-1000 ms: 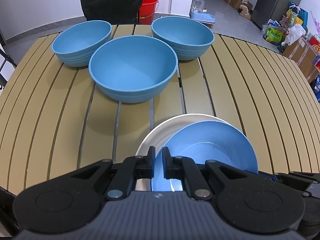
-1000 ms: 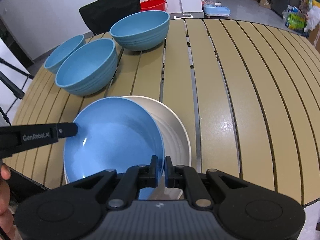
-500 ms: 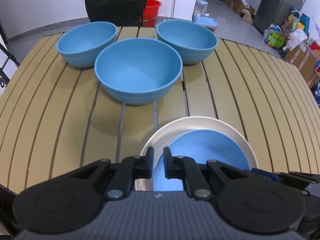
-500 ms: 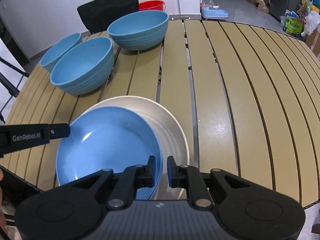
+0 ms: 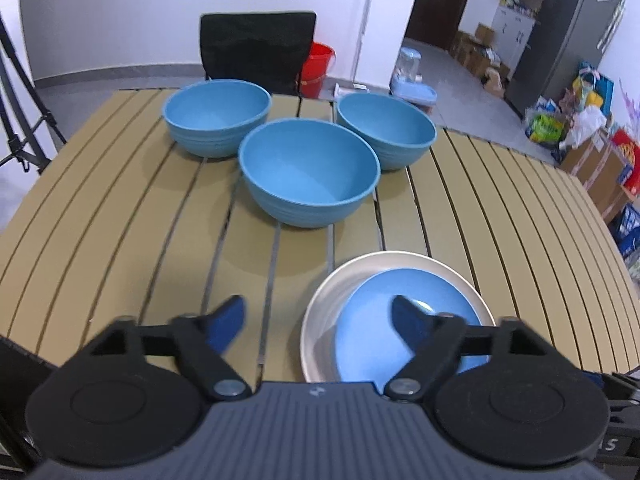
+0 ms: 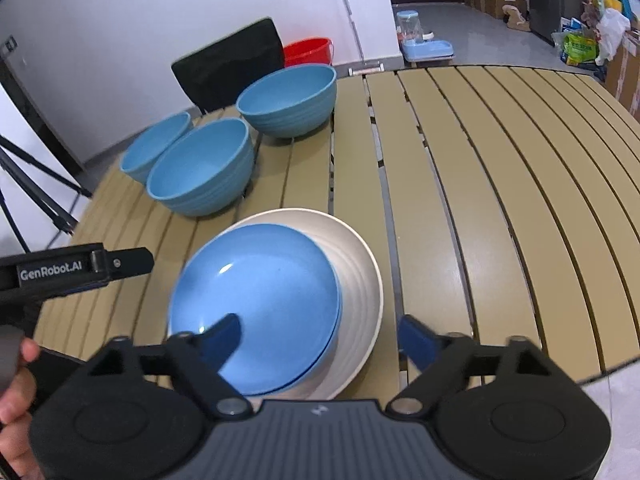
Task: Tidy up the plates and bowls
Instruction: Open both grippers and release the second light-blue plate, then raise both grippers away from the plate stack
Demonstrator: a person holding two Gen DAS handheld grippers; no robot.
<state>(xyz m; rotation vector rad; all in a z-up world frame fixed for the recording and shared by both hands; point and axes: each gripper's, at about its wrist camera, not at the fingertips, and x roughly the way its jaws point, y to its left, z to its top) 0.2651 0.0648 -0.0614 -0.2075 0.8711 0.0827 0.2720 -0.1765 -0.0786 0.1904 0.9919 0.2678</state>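
Left wrist view looks down over a slatted tan desk [image 5: 500, 216], the biggest thing here, running out to a rounded far edge. Behind it stands a black chair [image 5: 258, 50] with a red bucket [image 5: 318, 66] just beside it on the floor, and a dark fridge [image 5: 560, 36] off in the next room.

On the far part of the desk sit three blue bowls, all upright. The front bowl [image 5: 308, 172] is nearest the camera; the left bowl [image 5: 218, 116] and the right bowl [image 5: 386, 130] stand behind it, each just beside it.

Closer in, near the front edge, a cream plate [image 6: 356, 276] lies flat on the slats. A blue plate [image 6: 256, 304] rests on top of it, set off-centre so that it overhangs on the side towards the left hand-held gripper, leaving a crescent of cream showing on the other side.

The left hand-held gripper [image 5: 318, 326] has its jaws opening wide; one blue pad hovers over the bare slats, the other over the blue plate, neither pressing on anything. The right hand-held gripper [image 6: 320, 336] is opening too, its jaws spread across the near rim of the stacked plates without pinching them. In the right wrist view, a hand [image 6: 16, 392] shows at the lower left edge.
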